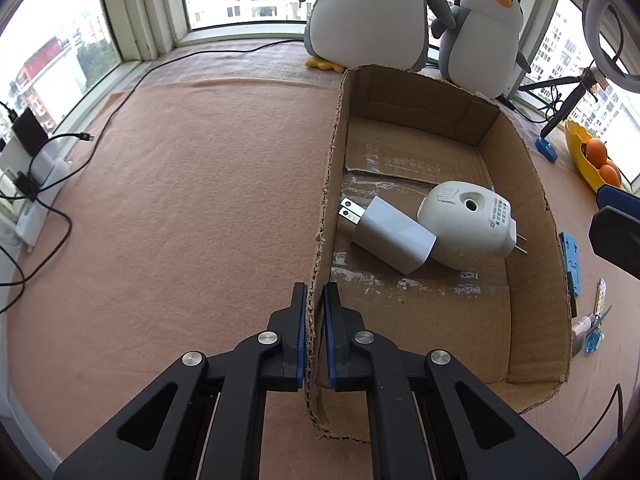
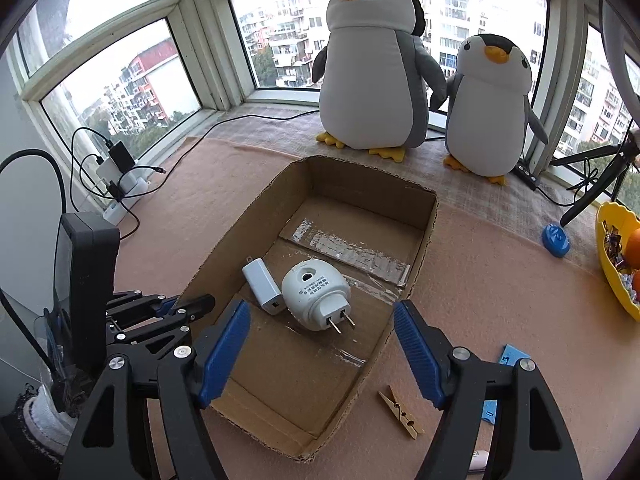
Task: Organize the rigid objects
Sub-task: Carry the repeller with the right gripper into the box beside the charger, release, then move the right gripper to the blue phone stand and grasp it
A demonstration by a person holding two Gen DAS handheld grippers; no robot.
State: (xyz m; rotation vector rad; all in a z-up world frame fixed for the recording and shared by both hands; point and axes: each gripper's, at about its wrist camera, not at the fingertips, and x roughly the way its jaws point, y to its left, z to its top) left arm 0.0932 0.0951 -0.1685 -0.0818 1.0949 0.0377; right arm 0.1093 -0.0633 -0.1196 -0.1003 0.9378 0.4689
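Cardboard box [image 2: 416, 216] is sitting open on the pink cloth [image 1: 200, 168], and you are pinning its near-left wall between the pads of your left gripper [image 1: 315, 332], which is clamped tight on that rim. Inside the box are lying the white plug-in device [image 2: 316, 296] and, touching its left side, the grey charger [image 2: 262, 286].

Your right gripper [image 2: 322, 354] is hanging over the near end of the box with its jaws spread wide and nothing between them. Outside the box, the wooden clothespin [image 2: 401, 412] is lying on the cloth just beside the near-right wall, below the right finger [image 2: 418, 354] of that gripper. Its long axis is running diagonally, from upper left to lower right in the right wrist view.

Judging by this, your right hand is much the nearer one, and you are probably needing to swing it right and down, turning the jaws across the pin's narrow width.
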